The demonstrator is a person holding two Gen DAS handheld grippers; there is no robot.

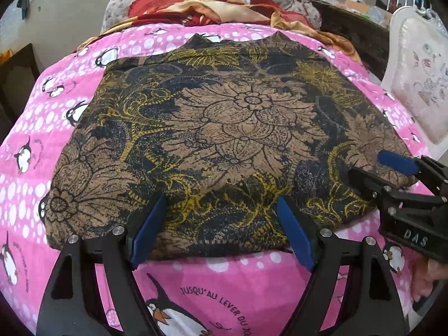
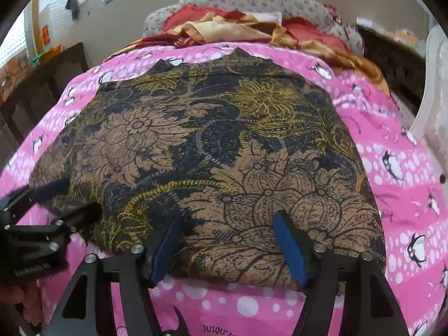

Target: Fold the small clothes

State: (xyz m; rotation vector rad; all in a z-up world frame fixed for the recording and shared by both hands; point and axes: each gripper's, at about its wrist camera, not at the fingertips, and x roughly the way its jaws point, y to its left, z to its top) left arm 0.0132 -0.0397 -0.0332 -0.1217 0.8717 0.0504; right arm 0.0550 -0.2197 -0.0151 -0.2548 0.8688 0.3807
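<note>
A dark garment [image 1: 238, 117] printed with brown and yellow flowers lies folded flat on a pink penguin blanket [image 1: 252, 280]. My left gripper [image 1: 222, 224] is open, its blue pads spread wide over the garment's near edge with nothing pinched. At the garment's right corner the right gripper [image 1: 372, 168] also stands open. In the right wrist view the same garment [image 2: 196, 140] fills the middle. There the right gripper [image 2: 228, 240] hovers open above the near edge, and the left gripper [image 2: 70, 201] sits open at the left corner.
A heap of red and gold cloth [image 1: 212, 5] lies at the far end of the blanket against a grey patterned cushion [image 2: 252, 0]. A white chair [image 1: 420, 78] stands at the right and dark wood furniture [image 2: 42, 89] at the left. A hand [image 1: 428, 280] holds the right gripper.
</note>
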